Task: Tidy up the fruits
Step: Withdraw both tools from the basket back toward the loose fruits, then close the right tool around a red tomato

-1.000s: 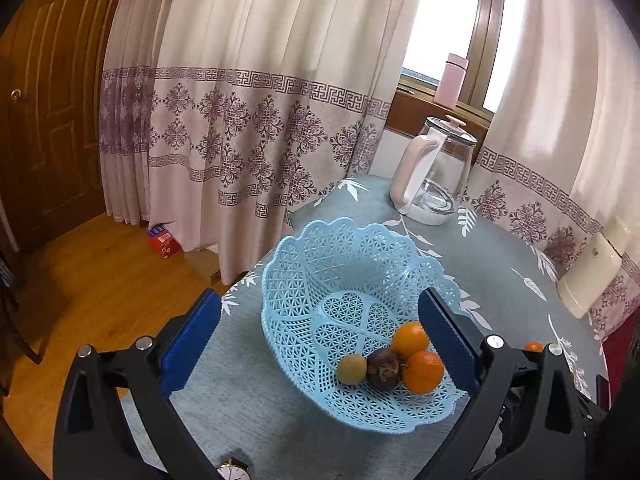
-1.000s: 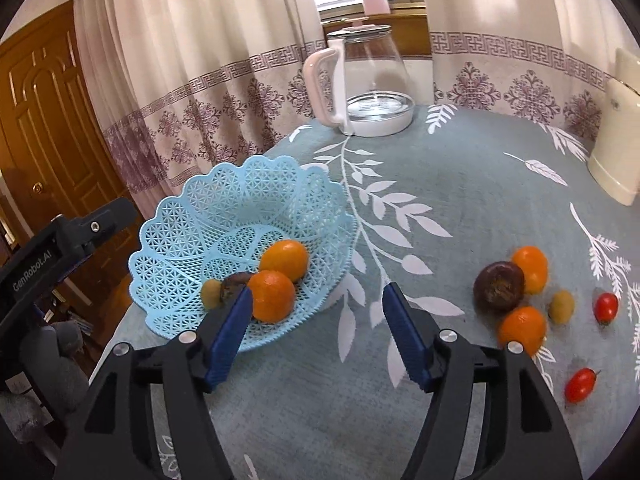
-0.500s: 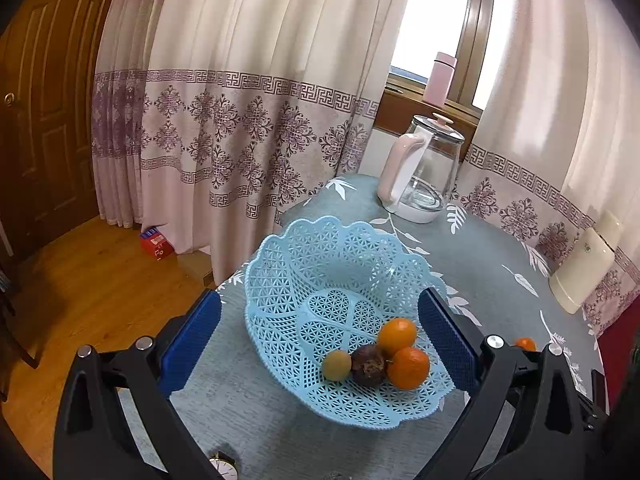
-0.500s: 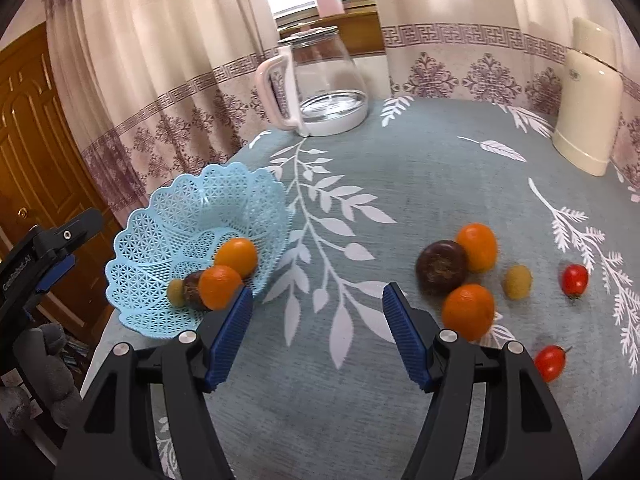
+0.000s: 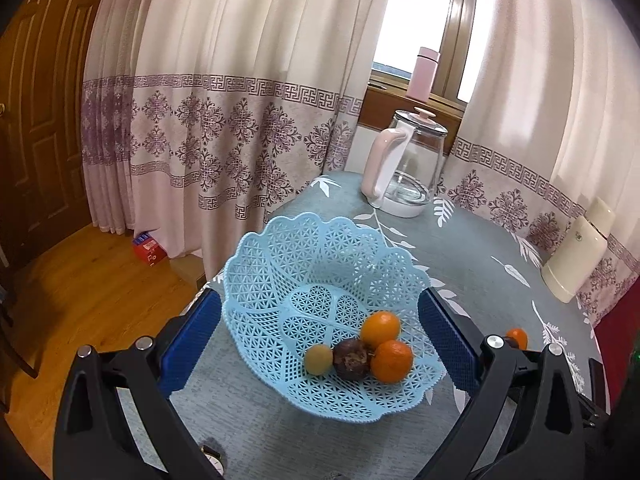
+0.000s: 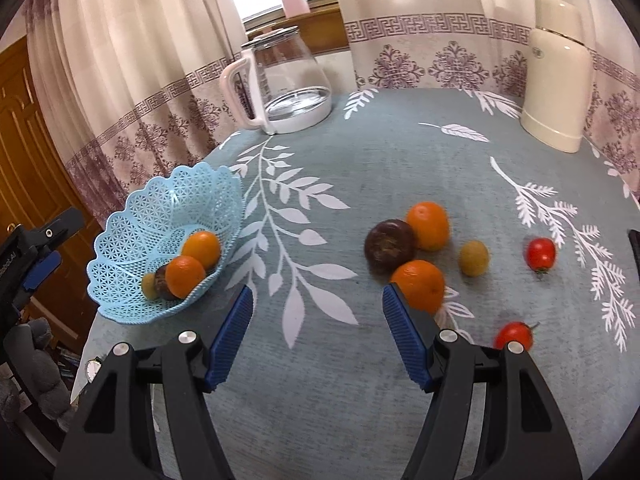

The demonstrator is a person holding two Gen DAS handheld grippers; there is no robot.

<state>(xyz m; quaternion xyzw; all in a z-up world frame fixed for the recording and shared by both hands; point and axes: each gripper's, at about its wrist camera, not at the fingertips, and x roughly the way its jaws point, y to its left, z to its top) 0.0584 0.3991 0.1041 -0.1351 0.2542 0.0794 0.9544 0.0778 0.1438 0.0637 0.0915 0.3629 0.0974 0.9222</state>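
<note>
A light blue lattice basket (image 5: 320,256) (image 6: 160,208) stands at the table's left edge. It holds two oranges (image 5: 391,356), a dark passion fruit (image 5: 352,359) and a small green fruit (image 5: 319,360). My left gripper (image 5: 320,340) is open, its pads on either side of the basket. To the right on the cloth lie two oranges (image 6: 428,226), a dark passion fruit (image 6: 389,245), a small yellow-green fruit (image 6: 474,258) and two cherry tomatoes (image 6: 541,254). My right gripper (image 6: 318,328) hangs open and empty above the cloth, its right pad just short of the nearer orange (image 6: 418,285).
A glass kettle (image 6: 286,84) with a pink handle stands at the back of the table. A cream thermos (image 6: 558,72) stands at the back right. Curtains hang behind the table. A wooden floor and a door (image 5: 32,120) lie to the left, past the table edge.
My right gripper has swung right, from facing the basket toward the loose fruits. My left gripper has drawn back a little from the basket. Both stay open.
</note>
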